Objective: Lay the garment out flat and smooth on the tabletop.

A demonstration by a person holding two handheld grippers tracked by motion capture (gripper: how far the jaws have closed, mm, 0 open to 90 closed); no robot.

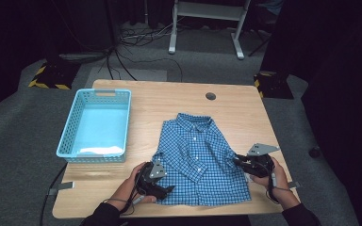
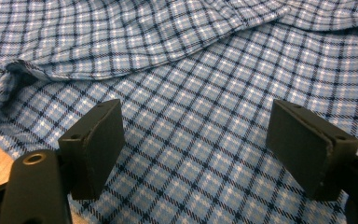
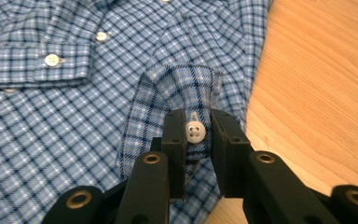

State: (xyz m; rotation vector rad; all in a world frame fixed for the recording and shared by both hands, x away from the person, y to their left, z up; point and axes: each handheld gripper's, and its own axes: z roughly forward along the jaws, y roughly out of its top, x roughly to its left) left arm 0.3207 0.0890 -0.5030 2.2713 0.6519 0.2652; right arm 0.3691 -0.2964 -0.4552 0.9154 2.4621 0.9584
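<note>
Dark room, cables trailing on the grey floor, light wooden table [image 1: 122,190] in the middle. A blue-and-white checked button-up shirt [image 1: 199,155] is lying flat, front up, on the near half of the table, sleeves folded in across the body. A light blue plastic basket [image 1: 66,133] is sitting well apart at the far left.

The left gripper [image 1: 164,190] is hovering over the shirt's near-left hem, jaws spread wide, nothing pinched. The right gripper [image 1: 238,160] is clamping the buttoned sleeve cuff [image 3: 186,93] at the shirt's right edge, a white button [image 3: 196,132] sitting between the pads.

Risks, as I'm judging them: the pads are biting on the button rather than on cloth, so the cuff could slip out under pull. With the left side unheld, dragging the sleeve may be skewing the whole shirt.
</note>
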